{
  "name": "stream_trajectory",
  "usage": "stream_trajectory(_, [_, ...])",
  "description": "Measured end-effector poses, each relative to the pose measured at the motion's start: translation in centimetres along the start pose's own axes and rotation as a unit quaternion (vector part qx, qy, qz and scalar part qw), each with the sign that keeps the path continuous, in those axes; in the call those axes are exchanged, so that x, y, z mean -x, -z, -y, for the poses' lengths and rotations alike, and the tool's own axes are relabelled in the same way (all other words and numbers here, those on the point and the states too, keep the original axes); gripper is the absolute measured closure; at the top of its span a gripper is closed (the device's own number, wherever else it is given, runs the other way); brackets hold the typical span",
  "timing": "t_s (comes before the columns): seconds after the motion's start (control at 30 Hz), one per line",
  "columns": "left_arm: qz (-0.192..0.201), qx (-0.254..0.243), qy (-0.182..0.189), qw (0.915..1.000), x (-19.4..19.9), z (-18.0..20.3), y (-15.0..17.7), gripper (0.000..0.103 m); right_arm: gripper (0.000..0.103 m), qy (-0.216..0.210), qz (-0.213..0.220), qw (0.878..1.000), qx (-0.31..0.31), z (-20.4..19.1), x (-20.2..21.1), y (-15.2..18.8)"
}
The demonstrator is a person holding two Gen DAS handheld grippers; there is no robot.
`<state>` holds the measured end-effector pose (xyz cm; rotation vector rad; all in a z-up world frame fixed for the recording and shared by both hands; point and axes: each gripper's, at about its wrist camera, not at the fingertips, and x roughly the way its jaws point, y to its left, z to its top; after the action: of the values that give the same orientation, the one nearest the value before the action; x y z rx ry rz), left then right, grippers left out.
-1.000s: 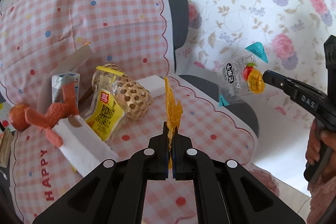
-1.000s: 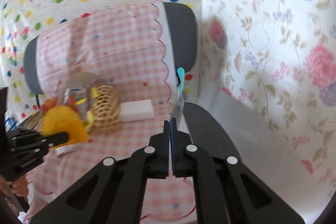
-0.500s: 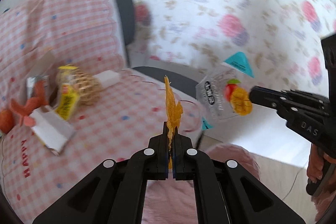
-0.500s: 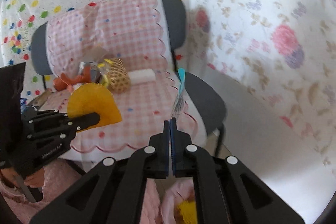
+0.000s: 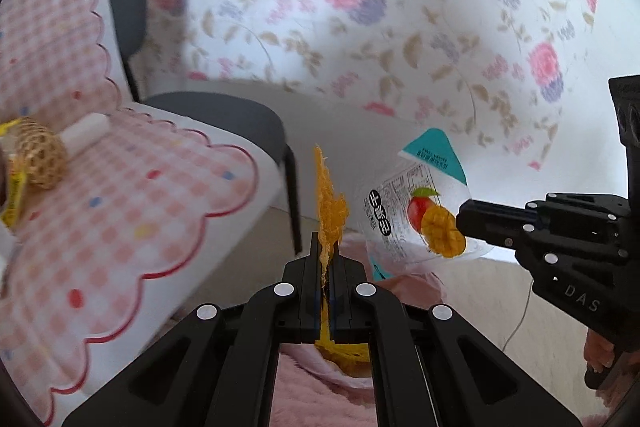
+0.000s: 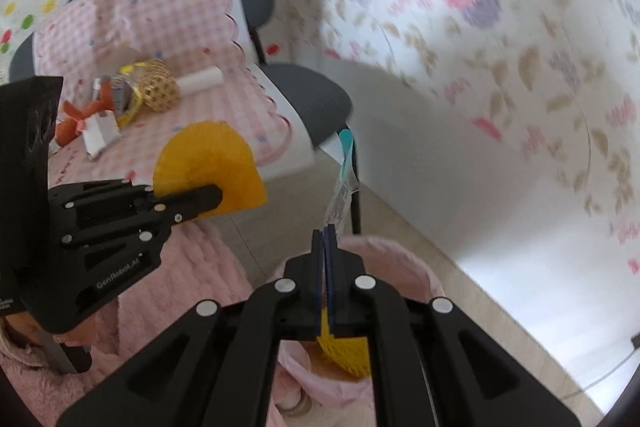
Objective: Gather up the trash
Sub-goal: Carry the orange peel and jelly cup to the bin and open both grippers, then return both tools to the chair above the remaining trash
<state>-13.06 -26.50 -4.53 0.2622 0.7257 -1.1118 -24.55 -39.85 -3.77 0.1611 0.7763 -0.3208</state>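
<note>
Floral wallpaper backs a chair (image 5: 224,115) at ten o'clock. Left tool (image 5: 329,259) clamps an orange foam net (image 5: 330,211); at three o'clock, right tool (image 5: 464,223) pinches a mango wrapper (image 5: 416,211). Pink bin (image 6: 416,267) waits directly below both, at six o'clock.

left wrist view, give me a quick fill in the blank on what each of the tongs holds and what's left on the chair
The left tongs are shut on a piece of ___ foam netting.
The right tongs pinch a clear wrapper printed with a ___.
The woven ball lies on the ___ checked chair cover.

Missing words: orange; mango; pink
</note>
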Motion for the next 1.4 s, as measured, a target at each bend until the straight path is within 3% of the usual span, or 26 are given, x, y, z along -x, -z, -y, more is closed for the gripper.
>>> stream_trajectory(0.43, [-0.065, -0.037, 0.034, 0.9966, -5.6, 3.0, 0.1, 0.098, 0.101, 0.021, -0.045, 0.998, -0.049, 4.0, -2.5, 2.2])
stream_trajectory(0.5, [-0.07, -0.035, 0.034, 0.9963, -5.9, 3.1, 0.0, 0.09, 0.101, 0.021, -0.049, 0.997, -0.057, 4.6, -2.8, 2.3])
stream_trajectory(0.57, [-0.072, -0.031, 0.034, 0.9964, -6.1, 3.0, 0.0, 0.067, 0.1, 0.025, -0.054, 0.996, -0.063, 5.1, -3.2, 2.5])
stream_trajectory(0.67, [-0.074, -0.029, 0.035, 0.9962, -6.3, 2.8, -0.1, 0.065, 0.1, 0.032, -0.062, 0.995, -0.066, 5.4, -3.7, 2.7])
stream_trajectory(0.73, [-0.07, -0.024, 0.03, 0.9968, -6.0, 2.4, -0.2, 0.063, 0.091, 0.031, -0.066, 0.995, -0.066, 5.5, -3.9, 2.7])
stream_trajectory(0.77, [-0.066, -0.019, 0.025, 0.9973, -5.6, 2.0, -0.3, 0.061, 0.086, 0.033, -0.066, 0.995, -0.065, 5.5, -4.0, 2.8])
stream_trajectory(0.8, [-0.061, -0.012, 0.021, 0.9978, -5.2, 1.6, -0.4, 0.06, 0.071, 0.038, -0.065, 0.995, -0.064, 5.5, -4.0, 2.8])
stream_trajectory(0.83, [-0.056, -0.007, 0.017, 0.9983, -4.8, 1.2, -0.5, 0.058, 0.065, 0.042, -0.066, 0.995, -0.061, 5.4, -4.1, 2.8])
stream_trajectory(1.0, [-0.03, 0.015, -0.031, 0.999, -1.9, -1.3, -0.8, 0.056, 0.065, 0.041, -0.057, 0.996, -0.051, 5.0, -3.9, 2.2])
stream_trajectory(1.2, [-0.003, 0.038, -0.084, 0.9958, 2.5, -4.5, -0.6, 0.055, 0.065, 0.006, -0.007, 1.0, -0.028, 2.7, -2.3, -0.9])
stream_trajectory(1.4, [0.024, 0.088, -0.152, 0.9842, 8.0, -8.9, 0.7, 0.052, 0.065, -0.059, 0.024, 0.998, 0.017, -1.8, -2.3, -4.8])
